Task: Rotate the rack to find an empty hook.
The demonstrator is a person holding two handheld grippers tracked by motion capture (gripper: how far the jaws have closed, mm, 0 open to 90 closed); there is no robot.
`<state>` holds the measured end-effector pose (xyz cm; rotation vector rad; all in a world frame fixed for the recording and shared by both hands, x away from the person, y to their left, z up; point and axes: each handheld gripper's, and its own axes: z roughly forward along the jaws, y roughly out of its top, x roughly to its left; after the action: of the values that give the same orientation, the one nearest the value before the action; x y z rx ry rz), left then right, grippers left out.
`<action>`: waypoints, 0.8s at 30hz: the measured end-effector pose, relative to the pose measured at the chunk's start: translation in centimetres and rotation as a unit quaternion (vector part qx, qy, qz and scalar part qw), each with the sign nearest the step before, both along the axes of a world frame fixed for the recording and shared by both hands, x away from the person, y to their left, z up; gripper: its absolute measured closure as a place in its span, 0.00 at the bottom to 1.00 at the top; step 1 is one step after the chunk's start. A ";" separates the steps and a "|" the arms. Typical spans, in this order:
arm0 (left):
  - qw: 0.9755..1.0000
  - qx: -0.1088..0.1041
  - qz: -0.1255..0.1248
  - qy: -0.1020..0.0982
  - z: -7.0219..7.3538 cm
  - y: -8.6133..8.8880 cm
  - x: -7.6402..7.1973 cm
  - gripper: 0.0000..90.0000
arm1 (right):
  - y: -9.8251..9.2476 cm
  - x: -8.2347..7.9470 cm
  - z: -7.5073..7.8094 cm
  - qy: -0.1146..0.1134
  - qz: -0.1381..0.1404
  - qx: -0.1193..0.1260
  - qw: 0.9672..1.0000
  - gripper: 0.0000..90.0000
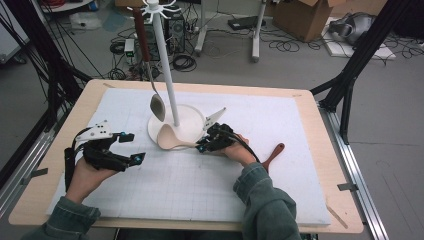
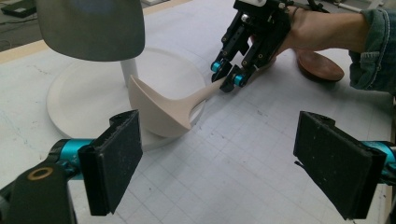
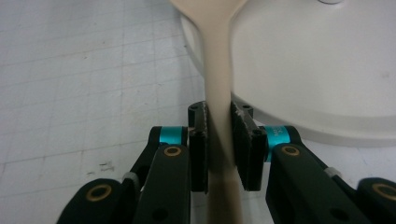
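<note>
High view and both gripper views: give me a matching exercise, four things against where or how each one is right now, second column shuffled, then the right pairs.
Things:
1. beige ladle
2. metal spoon
3. brown spatula
4. left gripper

States:
A. lying flat on the white mat, beside the right forearm
B. jaws wide apart, nothing between them
C. handle clamped in the right gripper, bowl at the rim of the stand's round base
D. hanging from the white stand

Pairs: 1-C, 2-D, 3-A, 4-B
</note>
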<state>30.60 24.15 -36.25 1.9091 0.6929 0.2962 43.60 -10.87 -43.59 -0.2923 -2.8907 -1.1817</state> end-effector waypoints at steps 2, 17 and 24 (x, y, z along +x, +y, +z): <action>1.000 0.000 -0.001 0.000 0.0 0.0 0.0 0.18 | 0.0 0.0 0.0 -0.001 0.003 0.001 1.000 0.87; 1.000 -0.001 0.000 -0.003 0.2 0.2 -0.1 0.18 | 1.9 -1.8 0.6 0.001 0.073 -0.003 0.997 0.87; 1.000 -0.002 -0.003 -0.005 0.4 0.1 -0.2 0.18 | 3.2 -3.3 1.0 0.005 0.106 -0.007 0.994 0.87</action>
<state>30.43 24.24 -35.86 1.9048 0.6802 0.3001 40.26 -7.62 -42.55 0.0096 -2.8348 -1.1214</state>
